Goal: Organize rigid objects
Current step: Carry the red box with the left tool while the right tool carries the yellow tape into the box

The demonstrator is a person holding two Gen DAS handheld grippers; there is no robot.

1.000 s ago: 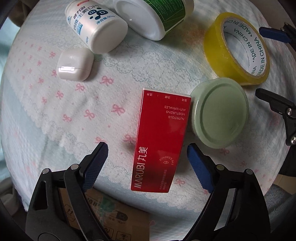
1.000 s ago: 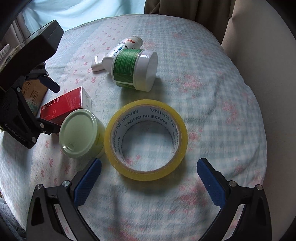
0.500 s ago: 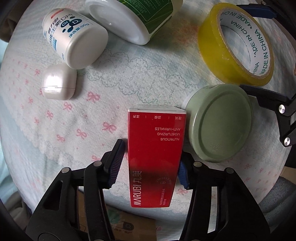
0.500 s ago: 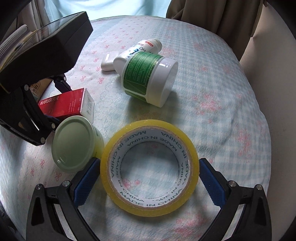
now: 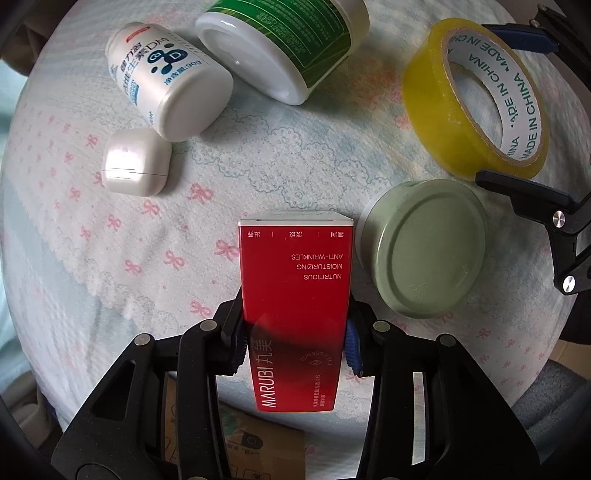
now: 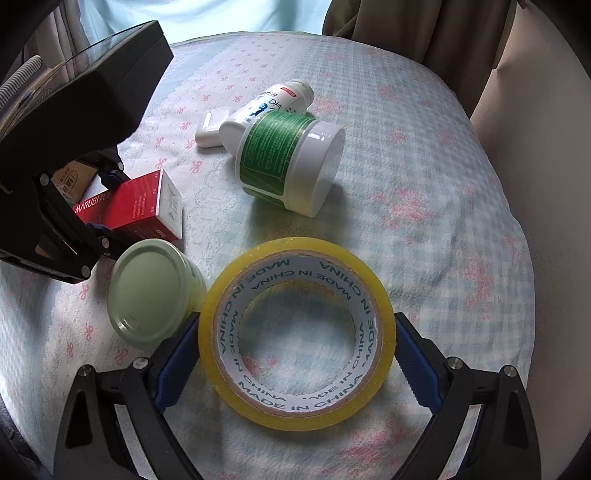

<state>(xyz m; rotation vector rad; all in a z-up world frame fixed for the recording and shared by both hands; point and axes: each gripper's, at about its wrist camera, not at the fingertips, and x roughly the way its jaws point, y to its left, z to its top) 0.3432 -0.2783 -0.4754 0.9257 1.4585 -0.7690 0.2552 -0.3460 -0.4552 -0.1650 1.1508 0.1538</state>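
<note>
My left gripper (image 5: 295,345) is shut on the near end of a red MARUBI carton (image 5: 295,288), pointing straight down over the cloth. The right wrist view shows that carton (image 6: 136,206) clamped in the left gripper (image 6: 105,203). A yellow tape roll (image 6: 295,247) lies flat between the blue pads of my right gripper (image 6: 299,354). Its jaws are closing, and the pads stand right at the roll's sides. The left wrist view shows the roll (image 5: 443,110) at the upper right. A jar with a pale green lid (image 5: 424,251) stands between carton and roll.
A white tub with a green label (image 5: 288,40), a white pill bottle (image 5: 166,81) and a small white case (image 5: 135,166) lie at the far side of the bow-patterned cloth (image 5: 110,258). A cardboard box (image 5: 258,443) sits below the near edge. Brown curtains (image 6: 406,29) hang behind.
The left jaws closed from wide open onto the red carton. The right gripper moved forward until the tape roll lay between its jaws, which narrowed.
</note>
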